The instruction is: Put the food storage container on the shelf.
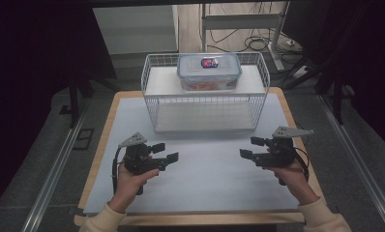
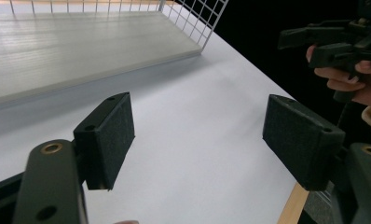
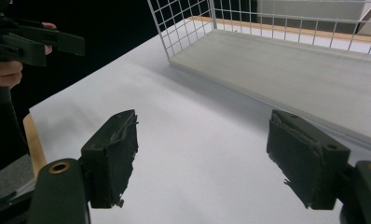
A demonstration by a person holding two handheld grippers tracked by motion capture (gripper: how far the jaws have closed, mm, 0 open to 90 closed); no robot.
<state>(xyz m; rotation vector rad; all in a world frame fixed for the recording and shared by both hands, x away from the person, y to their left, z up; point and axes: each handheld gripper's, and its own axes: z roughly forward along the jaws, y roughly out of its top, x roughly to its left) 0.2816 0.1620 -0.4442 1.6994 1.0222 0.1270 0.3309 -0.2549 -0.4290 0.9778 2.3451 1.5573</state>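
Two grippers, the left gripper (image 1: 165,152) and right gripper (image 1: 252,147), hover with jaws apart and empty over the white mat (image 1: 205,164). At twelve o'clock, a clear food box (image 1: 209,71) sits on the wire rack (image 1: 154,104); its red-and-blue lid label is unreadable.

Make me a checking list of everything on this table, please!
Surface: white mat on a wooden table, bare in front.
Job's things: lidded box on the top shelf of the wire rack; lower shelf bare.
Clutter: nothing seen.
Grippers: left gripper and right gripper low over the mat in front of the rack, tips facing each other, jaws open with nothing between them.
Cables: one trails from each gripper; more on the floor behind the table.
Surroundings: dark curtains, metal table legs behind, floor rails at both sides.
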